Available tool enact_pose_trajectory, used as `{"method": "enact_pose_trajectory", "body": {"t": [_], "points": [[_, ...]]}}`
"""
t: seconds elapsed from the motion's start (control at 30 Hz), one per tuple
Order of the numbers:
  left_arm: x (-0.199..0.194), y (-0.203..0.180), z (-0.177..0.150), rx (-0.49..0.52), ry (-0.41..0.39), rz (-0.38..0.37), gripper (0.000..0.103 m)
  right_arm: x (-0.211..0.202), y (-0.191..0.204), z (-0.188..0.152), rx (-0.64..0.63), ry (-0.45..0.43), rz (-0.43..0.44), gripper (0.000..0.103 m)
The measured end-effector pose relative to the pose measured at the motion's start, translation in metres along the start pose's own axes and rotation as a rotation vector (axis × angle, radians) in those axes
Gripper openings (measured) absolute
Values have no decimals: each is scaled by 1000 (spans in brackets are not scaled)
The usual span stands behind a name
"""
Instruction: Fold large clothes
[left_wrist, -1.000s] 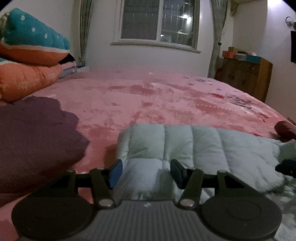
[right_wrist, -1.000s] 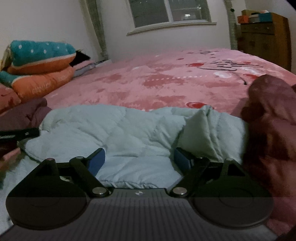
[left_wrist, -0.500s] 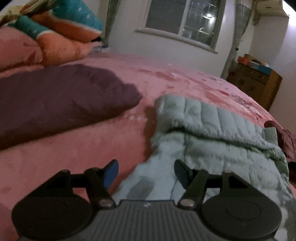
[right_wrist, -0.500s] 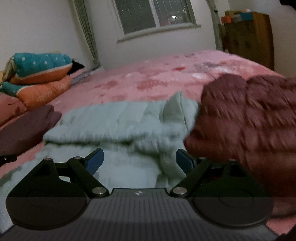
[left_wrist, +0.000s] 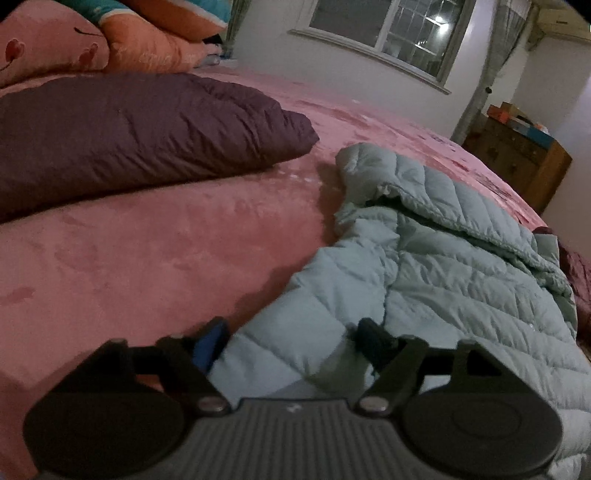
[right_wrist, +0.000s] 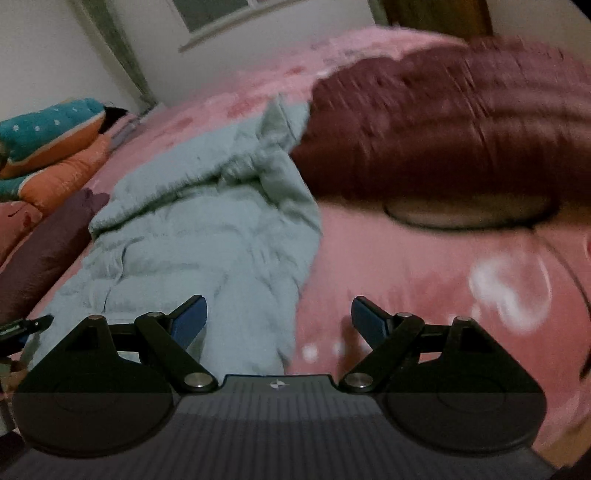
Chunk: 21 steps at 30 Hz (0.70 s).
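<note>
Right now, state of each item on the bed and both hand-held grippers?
Green jacket: partly folded, rumpled.
Purple jacket: lying folded, untouched.
Maroon jacket: heaped, blurred.
Left hand-held gripper: jaws opening, jacket edge between, ungripped.
Right hand-held gripper: open, jacket edge between, ungripped.

Each view looks forward along the two fingers of its own hand-held gripper, tilted down and low over the bed (left_wrist: 140, 258). The left hand-held gripper (left_wrist: 291, 339) fills the lower edge of its view, close above the near edge of the pale green padded jacket (left_wrist: 443, 280), facing the window (left_wrist: 388, 29). The right hand-held gripper (right_wrist: 279, 317) sits equally close over the jacket's other edge, its view rolled and blurred. Both views share the jacket, the purple garment (left_wrist: 129, 129) and the stacked bedding (right_wrist: 48, 147).
</note>
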<state>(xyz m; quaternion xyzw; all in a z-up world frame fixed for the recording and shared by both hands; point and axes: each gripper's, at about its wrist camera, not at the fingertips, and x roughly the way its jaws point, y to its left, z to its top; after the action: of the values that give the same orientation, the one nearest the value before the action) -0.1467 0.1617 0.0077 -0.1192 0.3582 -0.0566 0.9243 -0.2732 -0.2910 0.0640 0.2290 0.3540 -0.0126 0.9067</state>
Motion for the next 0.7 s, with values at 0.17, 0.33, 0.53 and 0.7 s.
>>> {"method": "enact_pose_trajectory", "body": {"t": [0.17, 0.33, 0.53, 0.7], "points": [[4, -6, -6, 29, 13, 5, 89, -4, 5, -11, 12, 50, 24, 103], [4, -16, -12, 94, 29, 2, 95, 3, 22, -22, -32, 123, 91, 103], [0, -20, -18, 129, 40, -13, 91, 13, 43, -32, -127, 190, 105, 103], [-8, -23, -21, 126, 38, -40, 61, 19, 45, -34, -92, 192, 106, 103]]}}
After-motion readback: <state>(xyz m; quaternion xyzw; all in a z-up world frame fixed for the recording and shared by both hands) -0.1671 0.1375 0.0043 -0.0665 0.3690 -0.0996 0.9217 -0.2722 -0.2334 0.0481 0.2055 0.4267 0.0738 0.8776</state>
